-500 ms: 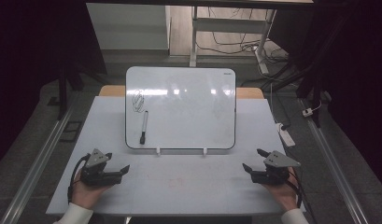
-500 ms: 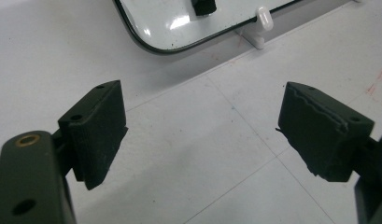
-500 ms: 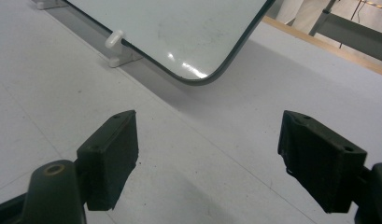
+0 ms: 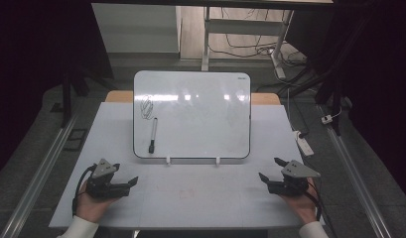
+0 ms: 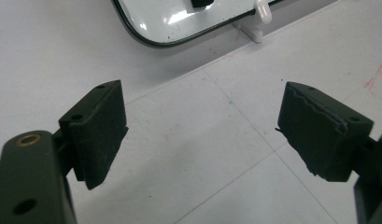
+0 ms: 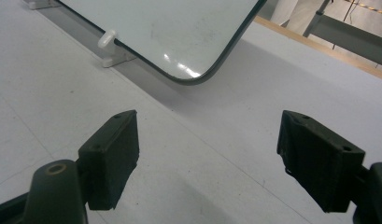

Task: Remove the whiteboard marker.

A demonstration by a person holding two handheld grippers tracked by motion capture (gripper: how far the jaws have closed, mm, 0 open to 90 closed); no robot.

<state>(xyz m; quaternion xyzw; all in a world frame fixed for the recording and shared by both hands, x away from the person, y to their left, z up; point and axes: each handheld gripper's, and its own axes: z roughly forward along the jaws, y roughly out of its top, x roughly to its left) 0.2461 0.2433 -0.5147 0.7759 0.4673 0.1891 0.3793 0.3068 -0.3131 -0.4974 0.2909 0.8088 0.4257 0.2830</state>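
Observation:
A whiteboard (image 4: pixel 200 114) leans on two white feet (image 4: pixel 167 159) at the middle of the white table (image 4: pixel 200 198). A black marker (image 4: pixel 153 135) sticks to the board's left side, below a small scribble (image 4: pixel 147 106). My left gripper (image 4: pixel 127 173) rests open at the front left in a hand, with nothing between its pads. My right gripper (image 4: pixel 268 167) rests open at the front right, also empty. The left gripper view has its gripper (image 5: pixel 202 107) facing the board's lower corner (image 5: pixel 170 23) and one foot (image 5: pixel 262 11). In the right gripper view, the gripper (image 6: pixel 207 126) faces the other corner (image 6: pixel 179 42) and a foot (image 6: pixel 108 39).
A white power strip (image 4: pixel 304 145) lies off the table's right edge. Metal rails (image 4: pixel 41 168) run along the floor on both sides. A desk frame (image 4: pixel 206 39) and cables stand behind the table. A faint red mark (image 5: pixel 378 77) stains the tabletop.

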